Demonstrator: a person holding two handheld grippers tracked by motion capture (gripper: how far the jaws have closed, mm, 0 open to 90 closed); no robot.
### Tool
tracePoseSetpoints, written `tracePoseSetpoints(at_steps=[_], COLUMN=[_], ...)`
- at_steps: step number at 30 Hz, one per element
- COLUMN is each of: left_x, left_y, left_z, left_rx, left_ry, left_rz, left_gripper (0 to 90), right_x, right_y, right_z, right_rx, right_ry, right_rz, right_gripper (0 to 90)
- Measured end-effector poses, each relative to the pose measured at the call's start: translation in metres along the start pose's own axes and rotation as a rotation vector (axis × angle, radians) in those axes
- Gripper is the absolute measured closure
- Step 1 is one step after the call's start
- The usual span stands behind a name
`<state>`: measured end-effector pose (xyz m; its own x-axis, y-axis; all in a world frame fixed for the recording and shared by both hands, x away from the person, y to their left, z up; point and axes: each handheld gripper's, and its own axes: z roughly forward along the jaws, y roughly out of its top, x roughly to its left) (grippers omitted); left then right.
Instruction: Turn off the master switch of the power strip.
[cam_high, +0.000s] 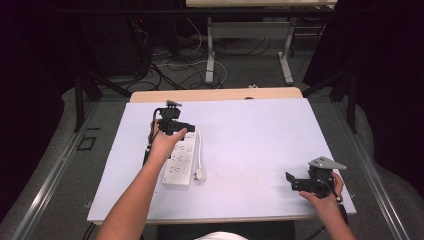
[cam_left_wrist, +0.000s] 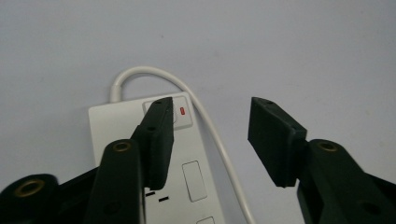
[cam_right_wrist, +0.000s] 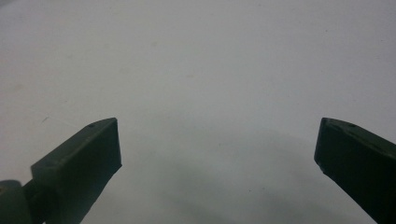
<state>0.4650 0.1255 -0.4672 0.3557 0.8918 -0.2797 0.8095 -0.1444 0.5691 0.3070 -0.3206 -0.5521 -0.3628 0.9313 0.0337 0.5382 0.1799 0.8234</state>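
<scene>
A white power strip (cam_high: 181, 161) lies on the left part of the white table top (cam_high: 255, 135), and its white cable (cam_high: 199, 150) runs along its right side to a plug (cam_high: 200, 174). My left gripper (cam_high: 180, 127) hovers open over the strip's far end. In the left gripper view the gripper (cam_left_wrist: 210, 112) stands open above the power strip (cam_left_wrist: 187, 182), with one jaw over the switch with the red light (cam_left_wrist: 182, 111); the cable (cam_left_wrist: 140, 71) loops beyond. My right gripper (cam_high: 292, 181) is open near the front right, over bare table (cam_right_wrist: 205, 70), with nothing between its jaws (cam_right_wrist: 218, 128).
The table's wooden back edge (cam_high: 215, 94) shows beyond the white top. Behind it are the metal legs of another table (cam_high: 210, 55) and loose cables on the floor (cam_high: 170, 70). Dark frame posts stand on both sides.
</scene>
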Motion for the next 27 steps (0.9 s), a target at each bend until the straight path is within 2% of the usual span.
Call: tracePoseSetpoints(at_steps=[6, 7, 8, 10, 15, 18, 23, 27], left_x=[0.001, 0.002, 0.002, 0.003, 0.003, 0.002, 0.001, 0.000], left_y=[-0.001, -0.001, -0.002, -0.002, -0.003, -0.004, -0.003, -0.004], left_z=[0.007, 0.008, 0.009, 0.010, 0.014, 0.016, 0.020, 0.024], left_rx=[0.014, 0.017, 0.014, 0.023, 0.014, 0.005, 0.011, 0.012], left_ry=[0.008, 0.015, 0.009, 0.008, 0.020, 0.010, 0.032, 0.032], left_rz=[-0.014, -0.005, -0.019, -0.019, -0.041, -0.054, -0.043, -0.047], left_gripper=[58.2, 59.1, 60.5, 63.4, 68.2, 71.8, 76.8, 83.8], right_x=[0.000, 0.000, 0.000, 0.000, 0.000, 0.000, 0.000, 0.001], right_y=[0.000, 0.000, 0.000, 0.000, 0.000, 0.000, 0.000, 0.000], right_z=[0.000, 0.000, 0.000, 0.000, 0.000, 0.000, 0.001, 0.000], right_rx=[0.003, 0.000, 0.000, 0.004, 0.001, 0.001, 0.004, 0.003], right_ry=[-0.002, 0.000, 0.000, -0.001, 0.003, 0.001, 0.003, 0.005], right_rz=[-0.001, -0.001, -0.003, -0.001, -0.003, -0.003, -0.001, 0.000], right_gripper=[0.1, 0.1, 0.1, 0.1, 0.1, 0.1, 0.1, 0.1])
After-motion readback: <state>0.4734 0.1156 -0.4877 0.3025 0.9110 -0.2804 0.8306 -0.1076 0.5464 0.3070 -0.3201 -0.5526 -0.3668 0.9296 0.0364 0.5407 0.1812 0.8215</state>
